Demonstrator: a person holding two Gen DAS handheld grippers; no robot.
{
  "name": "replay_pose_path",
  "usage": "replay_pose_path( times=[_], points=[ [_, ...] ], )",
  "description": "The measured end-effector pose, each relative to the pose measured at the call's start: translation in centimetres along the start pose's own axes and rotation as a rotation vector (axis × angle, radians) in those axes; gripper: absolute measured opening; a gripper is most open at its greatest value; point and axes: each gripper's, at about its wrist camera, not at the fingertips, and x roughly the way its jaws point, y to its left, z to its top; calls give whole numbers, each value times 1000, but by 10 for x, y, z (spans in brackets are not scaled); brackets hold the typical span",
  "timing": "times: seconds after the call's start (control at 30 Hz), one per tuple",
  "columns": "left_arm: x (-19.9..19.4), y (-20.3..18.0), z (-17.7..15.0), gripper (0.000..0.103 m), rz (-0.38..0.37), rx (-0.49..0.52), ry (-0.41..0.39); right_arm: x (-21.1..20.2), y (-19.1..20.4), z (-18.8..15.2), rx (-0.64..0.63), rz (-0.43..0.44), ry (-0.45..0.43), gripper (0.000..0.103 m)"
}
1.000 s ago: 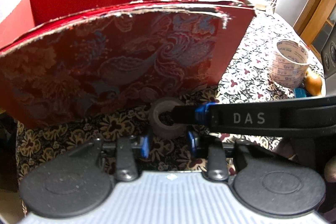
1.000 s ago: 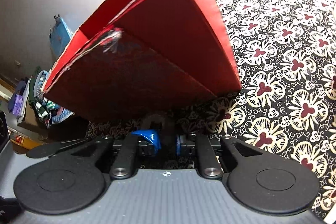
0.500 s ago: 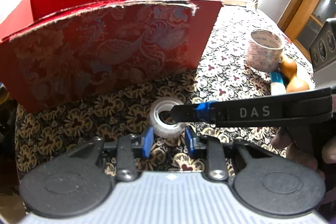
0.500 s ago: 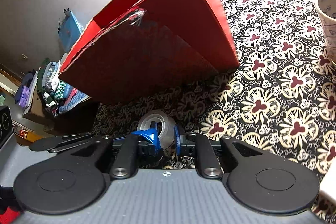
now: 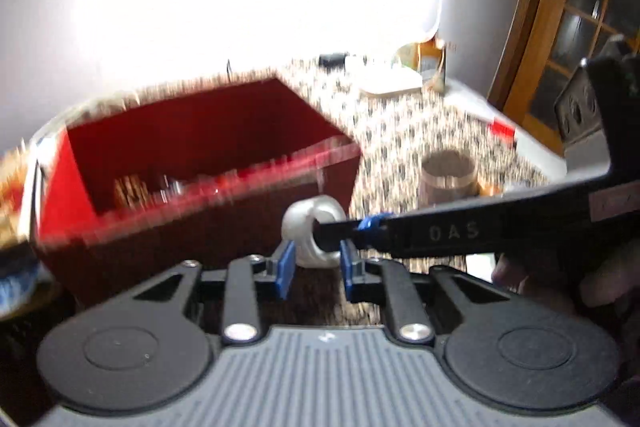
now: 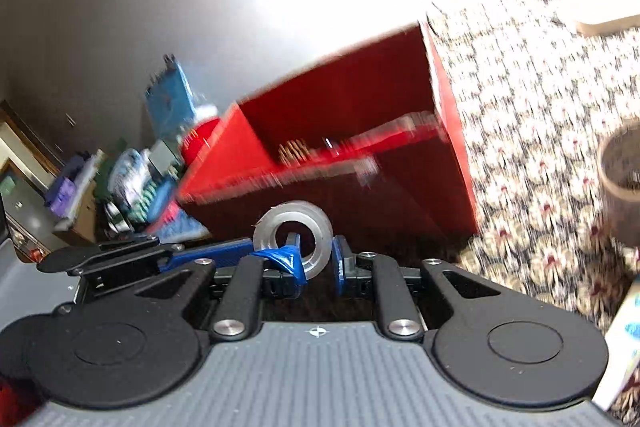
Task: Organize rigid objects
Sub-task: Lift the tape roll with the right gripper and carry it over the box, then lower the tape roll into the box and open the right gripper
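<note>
A small clear tape roll [image 5: 310,231] [image 6: 298,237] is lifted off the table, in front of the open red box [image 5: 208,163] [image 6: 360,131]. My right gripper [image 6: 318,265] is shut on the roll, one finger through its hole and one outside its wall; its finger [image 5: 400,233] crosses the left wrist view from the right. My left gripper [image 5: 314,267] has its blue pads on either side of the roll. The box holds some small items, blurred.
A large printed tape roll [image 5: 448,175] [image 6: 622,183] stands on the flowered tablecloth [image 5: 400,131] right of the box. A black device [image 5: 580,107] is at the far right. Cluttered shelves [image 6: 120,179] lie beyond the table's left edge.
Both grippers have risen with the small tape roll, which has left the table. The views now look down into the red box. Frames are motion-blurred.
</note>
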Motion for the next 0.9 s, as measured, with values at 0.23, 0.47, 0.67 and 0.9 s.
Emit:
replay_pose_path(
  times=[0.23, 0.47, 0.67, 0.9],
  points=[
    [-12, 24, 52, 15, 1, -7, -110, 5, 18, 50, -55, 41, -80, 0],
    [11, 64, 109, 13, 17, -20, -145, 45, 20, 111, -63, 51, -52, 0],
    [59, 99, 125, 11, 12, -80, -83, 95, 2, 139, -11, 25, 21, 0],
    [118, 133, 116, 7, 2, -180, 25, 146, -19, 139, -6, -31, 138, 0]
  ],
)
